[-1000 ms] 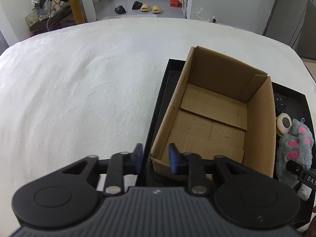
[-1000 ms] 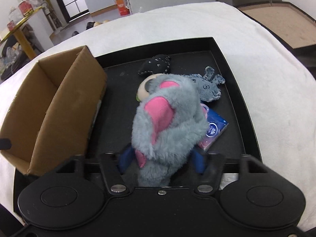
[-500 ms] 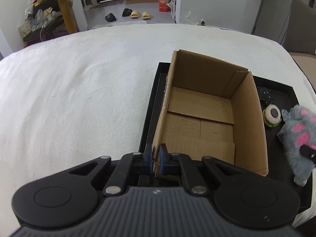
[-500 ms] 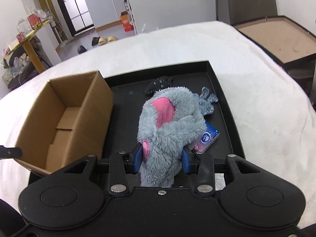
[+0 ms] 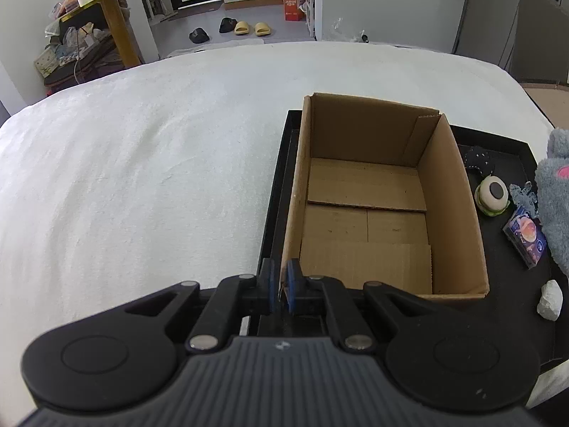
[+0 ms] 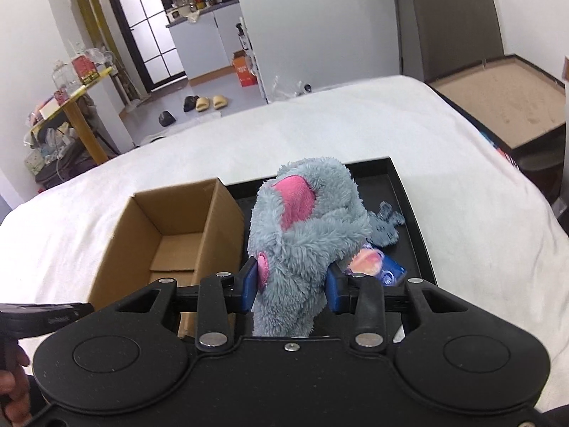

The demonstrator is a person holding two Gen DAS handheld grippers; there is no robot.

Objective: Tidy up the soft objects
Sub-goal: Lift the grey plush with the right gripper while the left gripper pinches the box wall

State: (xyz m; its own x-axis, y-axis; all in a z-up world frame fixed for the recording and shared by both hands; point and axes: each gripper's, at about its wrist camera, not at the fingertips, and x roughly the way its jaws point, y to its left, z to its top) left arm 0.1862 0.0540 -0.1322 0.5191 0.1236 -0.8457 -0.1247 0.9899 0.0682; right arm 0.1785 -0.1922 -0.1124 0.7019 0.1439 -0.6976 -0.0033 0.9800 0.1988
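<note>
Right wrist view: a grey plush toy hung clamped in the right gripper, raised above the black tray.
Its blue pads pressed into the fur from both sides. Meanwhile the left gripper was pinched tight on the near wall of the cardboard box, which stood empty in the tray's left part; a burger-shaped toy, a small packet and a white lump lay beside the box.

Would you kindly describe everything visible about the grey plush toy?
The grey plush toy is fluffy, long-piled fabric with pink pads, one large and one small by the left pad. The right gripper is shut on its lower part, holding it upright above the black tray, right of the cardboard box. Its bottom end is hidden.
</note>
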